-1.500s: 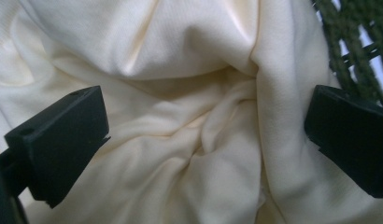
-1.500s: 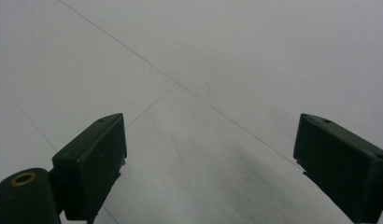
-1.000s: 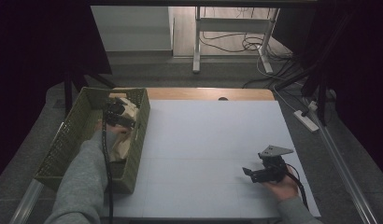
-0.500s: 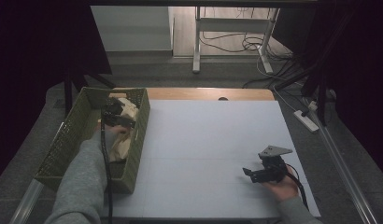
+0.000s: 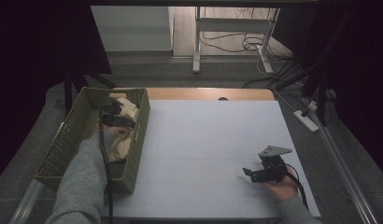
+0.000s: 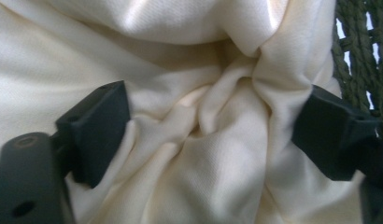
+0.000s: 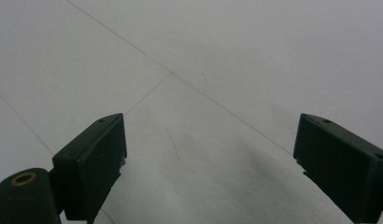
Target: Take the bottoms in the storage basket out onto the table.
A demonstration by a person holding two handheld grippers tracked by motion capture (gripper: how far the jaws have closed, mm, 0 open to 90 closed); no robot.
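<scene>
A crumpled cream cloth (image 5: 128,108) lies in a green woven basket (image 5: 68,135) at the table's left. My left gripper (image 5: 116,119) points down into the basket, on top of the cloth. In the left gripper view its jaws (image 6: 210,135) stand wide and have just been closing, with gathered folds of the cloth (image 6: 203,177) bunched between them and touching both pads. My right gripper (image 5: 249,173) rests low over the white table at the near right, held in a hand. It is open (image 7: 208,154) with nothing between its jaws.
The white tabletop (image 5: 203,130) stretches between the basket and the right gripper. The basket wall (image 6: 362,51) stands close beside the left gripper's right jaw. Behind the table are a desk frame and cables on the floor (image 5: 245,42).
The left gripper has shifted slightly nearer within the basket, on the cloth. The right hand and gripper have stayed still.
</scene>
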